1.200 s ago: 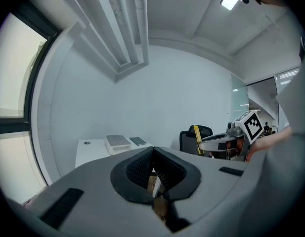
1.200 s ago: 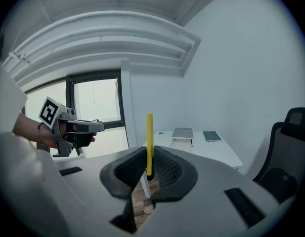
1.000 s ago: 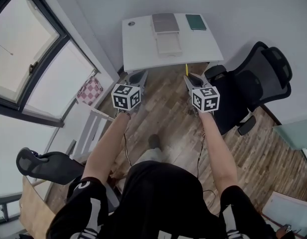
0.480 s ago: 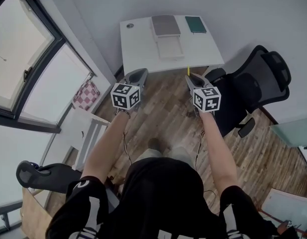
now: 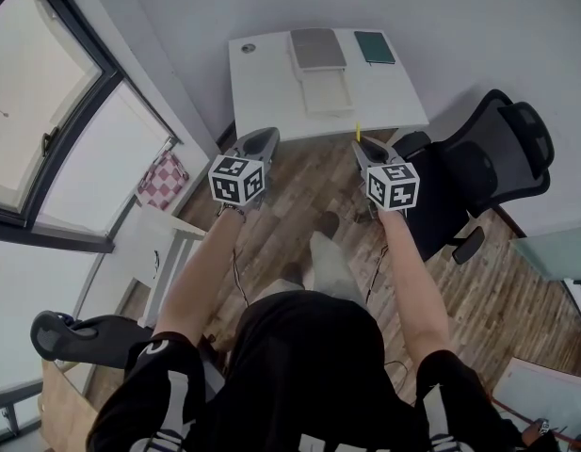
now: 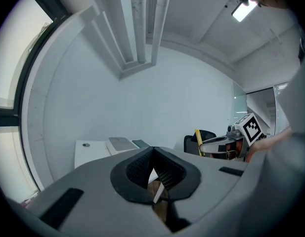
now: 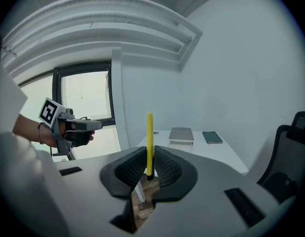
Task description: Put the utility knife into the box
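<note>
"Question: where is the knife [image 7: 150,142] right now?"

"Upright between the jaws of the right gripper [image 7: 148,171], which are closed on its lower end. Most of the yellow body sticks up free. The left gripper [image 6: 153,168] has its jaws pressed together on nothing."

"And the box [image 5: 325,90]?"

"Open on the white table [image 5: 266,92], well ahead, near a green notebook [image 5: 375,47]."

"Advice for the carry?"

"I'd keep the grip firm, step in close, then tilt the knife flat over the box before letting go. Held so low, it could swing."

Box [image 5: 325,90] on table [image 5: 266,92], notebook [image 5: 374,47] right of it, chair [image 5: 502,153] right of table, window [image 5: 45,111] at left
</note>
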The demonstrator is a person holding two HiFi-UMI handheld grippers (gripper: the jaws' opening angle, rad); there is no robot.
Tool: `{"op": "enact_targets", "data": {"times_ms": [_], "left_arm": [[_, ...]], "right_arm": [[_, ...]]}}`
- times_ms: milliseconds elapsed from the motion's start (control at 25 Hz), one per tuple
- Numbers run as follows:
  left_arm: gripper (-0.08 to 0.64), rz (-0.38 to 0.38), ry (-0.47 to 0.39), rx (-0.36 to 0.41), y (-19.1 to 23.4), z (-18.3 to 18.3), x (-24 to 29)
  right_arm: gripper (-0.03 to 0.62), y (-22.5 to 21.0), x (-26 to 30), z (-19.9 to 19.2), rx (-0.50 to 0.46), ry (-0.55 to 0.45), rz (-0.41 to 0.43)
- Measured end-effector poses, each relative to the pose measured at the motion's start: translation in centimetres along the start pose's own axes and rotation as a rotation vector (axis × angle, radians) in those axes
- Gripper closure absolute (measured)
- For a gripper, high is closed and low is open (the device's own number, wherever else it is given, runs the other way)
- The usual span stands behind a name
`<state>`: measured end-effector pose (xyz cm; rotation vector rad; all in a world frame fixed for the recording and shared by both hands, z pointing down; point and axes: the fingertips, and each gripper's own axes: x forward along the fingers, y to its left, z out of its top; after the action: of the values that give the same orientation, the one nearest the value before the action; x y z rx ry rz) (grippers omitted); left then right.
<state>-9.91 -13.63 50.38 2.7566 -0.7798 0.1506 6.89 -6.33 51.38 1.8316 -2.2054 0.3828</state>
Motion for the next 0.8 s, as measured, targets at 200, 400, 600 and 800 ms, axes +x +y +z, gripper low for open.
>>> {"op": "enact_targets", "data": {"times_ms": [200,400,600,800], "left_arm": [[0.535,0.010,-0.002,0.003,1.3,0.1,0.8],[0.535,0.026,0.011,0.007,2.8,0.1,2.5],[0.535,0.039,0.025,0.004,5.1,0.4,5.1],[0.535,0.045,0.040,0.005,6.9,1.0,9.2]], "right_arm": [[0.528,-0.6,1.8,0.4,-0.002,-0.006,0.011],[0.528,-2.0,4.1,0.5,0.009,-0.006,0.026],[0.528,-3.9,7.4,1.1,0.017,-0.001,0.038],[0.528,-6.9,10.7,1.6,0.029,0.006,0.047]]}}
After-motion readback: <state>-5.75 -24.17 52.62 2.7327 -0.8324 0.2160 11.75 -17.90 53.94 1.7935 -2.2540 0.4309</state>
